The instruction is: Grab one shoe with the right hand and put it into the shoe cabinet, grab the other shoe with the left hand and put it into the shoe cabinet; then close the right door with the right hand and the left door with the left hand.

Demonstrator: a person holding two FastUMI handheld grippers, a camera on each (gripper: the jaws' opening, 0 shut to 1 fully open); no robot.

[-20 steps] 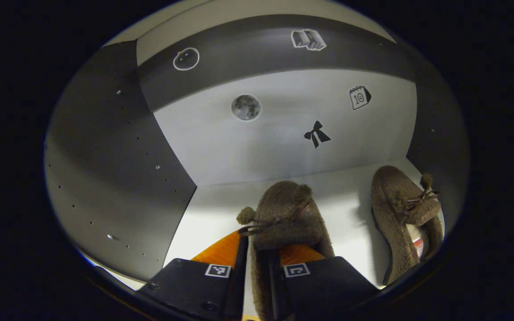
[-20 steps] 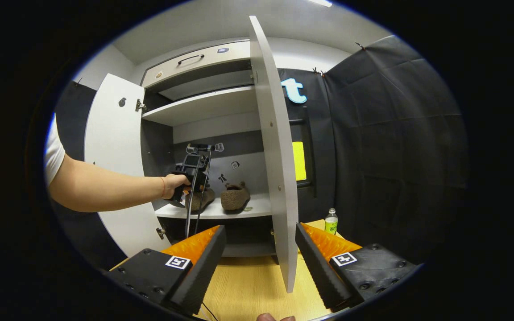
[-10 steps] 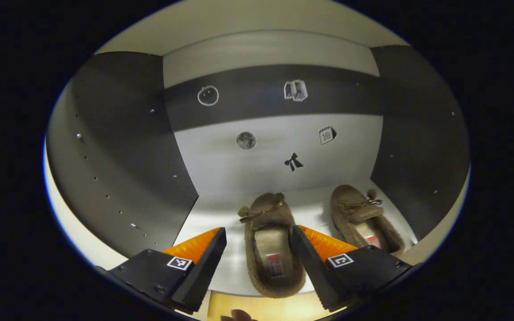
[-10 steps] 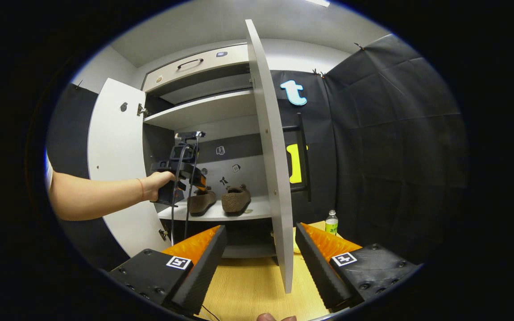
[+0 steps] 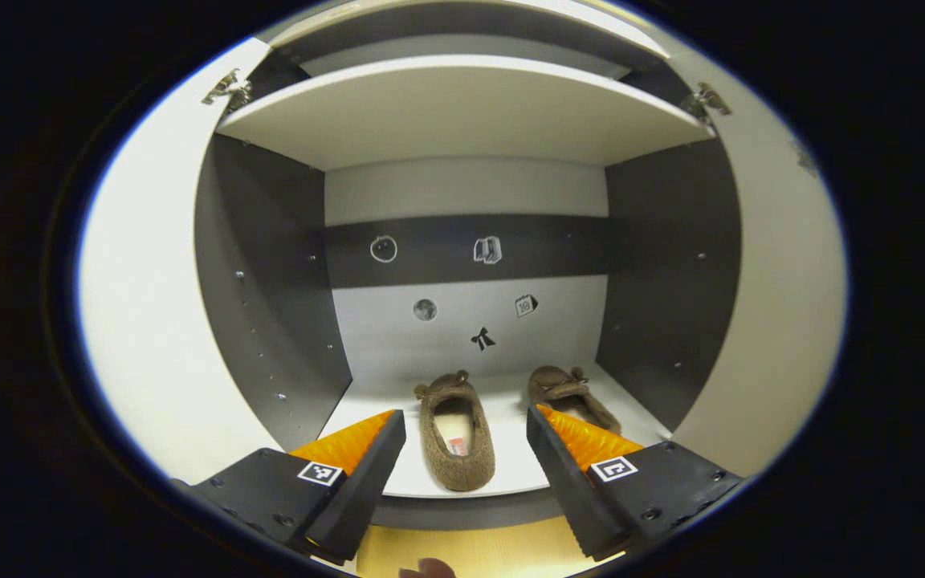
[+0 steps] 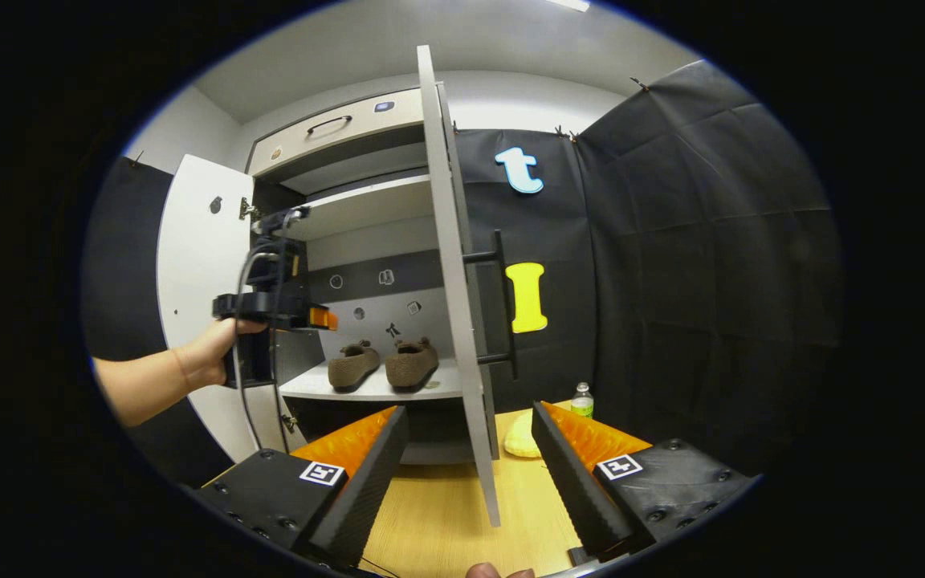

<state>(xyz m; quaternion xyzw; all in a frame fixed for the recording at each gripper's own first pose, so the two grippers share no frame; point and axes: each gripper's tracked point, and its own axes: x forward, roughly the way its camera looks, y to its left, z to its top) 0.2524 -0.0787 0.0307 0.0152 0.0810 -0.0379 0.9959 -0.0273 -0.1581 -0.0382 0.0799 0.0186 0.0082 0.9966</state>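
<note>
I've let go of the left shoe [image 5: 455, 440] and pulled my left tool [image 5: 459, 449] back, jaws wide and empty; right tool [image 6: 469, 449] also gapes empty. Two shoes sit on the cabinet shelf [image 5: 511, 474], so the two doors come next, right door [image 6: 450, 281] first

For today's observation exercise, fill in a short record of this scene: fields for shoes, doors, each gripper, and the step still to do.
shoes: left shoe and right shoe side by side on the cabinet shelf, toes to the back
right door: open, edge-on before the right gripper
left door: open
left gripper: open, empty, outside the cabinet
right gripper: open, empty
left to do: close both doors
</note>
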